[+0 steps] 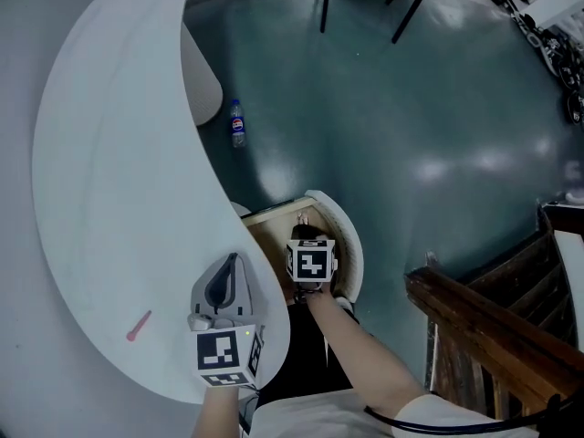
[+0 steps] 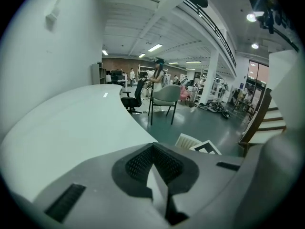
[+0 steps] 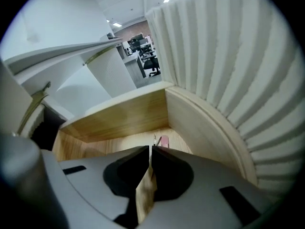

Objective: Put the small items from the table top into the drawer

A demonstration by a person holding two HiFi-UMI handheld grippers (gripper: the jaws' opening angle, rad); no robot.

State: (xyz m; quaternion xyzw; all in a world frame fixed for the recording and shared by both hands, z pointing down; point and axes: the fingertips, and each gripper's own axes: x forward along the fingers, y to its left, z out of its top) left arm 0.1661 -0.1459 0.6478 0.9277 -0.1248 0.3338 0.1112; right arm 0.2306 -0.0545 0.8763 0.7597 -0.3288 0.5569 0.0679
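A thin pink item (image 1: pixel 139 326) lies on the white curved table (image 1: pixel 109 181), left of my left gripper (image 1: pixel 232 263). That gripper hovers over the table's near edge, jaws shut and nothing between them; in the left gripper view (image 2: pixel 153 148) they point across the bare table top. My right gripper (image 1: pixel 308 235) reaches down into the open wooden drawer (image 1: pixel 274 224), shut and holding nothing. In the right gripper view, past its tips (image 3: pixel 150 149), a small pink item (image 3: pixel 163 140) and a thin metal piece (image 3: pixel 155 139) lie on the drawer floor (image 3: pixel 119 142).
The drawer's ribbed white curved front (image 1: pixel 347 245) stands right of my right gripper. A blue bottle (image 1: pixel 237 122) stands on the green floor beside the table. Chair legs (image 1: pixel 406 12) are at the far top, and a dark wooden stair rail (image 1: pixel 484 318) at right.
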